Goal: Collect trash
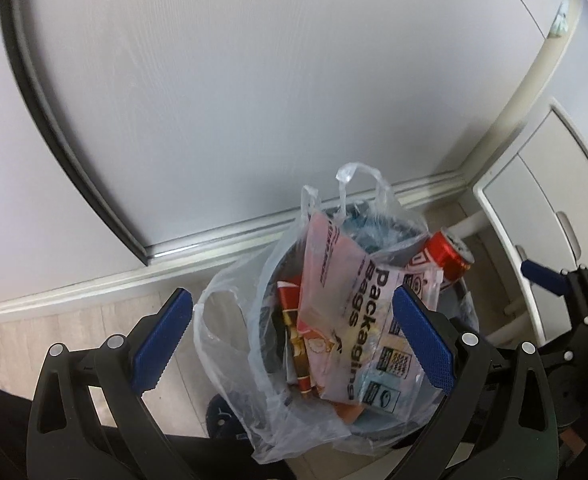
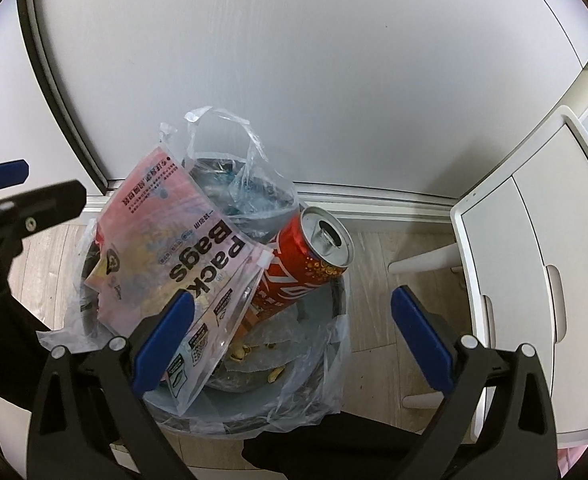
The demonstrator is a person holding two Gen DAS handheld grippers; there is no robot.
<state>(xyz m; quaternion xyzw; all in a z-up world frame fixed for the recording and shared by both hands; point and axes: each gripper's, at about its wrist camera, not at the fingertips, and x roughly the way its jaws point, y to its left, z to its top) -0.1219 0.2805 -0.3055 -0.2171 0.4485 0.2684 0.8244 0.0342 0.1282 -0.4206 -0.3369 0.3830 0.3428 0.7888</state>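
Note:
A round bin (image 2: 334, 300) lined with a clear plastic bag (image 1: 230, 320) stands on the floor by the wall. In it lie a pink "Packaging Bags" pouch (image 1: 346, 300), a red soda can (image 2: 298, 268) leaning on the rim, wrappers and nut shells. The bag's handles (image 1: 358, 184) stick up at the far side. My left gripper (image 1: 290, 340) is open above the bin, one finger on each side of the pouch. My right gripper (image 2: 290, 340) is open and empty above the bin's near right part. The pouch (image 2: 174, 252) and liner (image 2: 326, 364) also show in the right wrist view.
A white wall panel (image 1: 254, 100) with a baseboard runs behind the bin. A white cabinet (image 2: 534, 260) with handles stands to the right. The floor (image 1: 54, 340) is light wood. The other gripper shows at each view's edge, the right one (image 1: 554, 280) and the left one (image 2: 10, 200).

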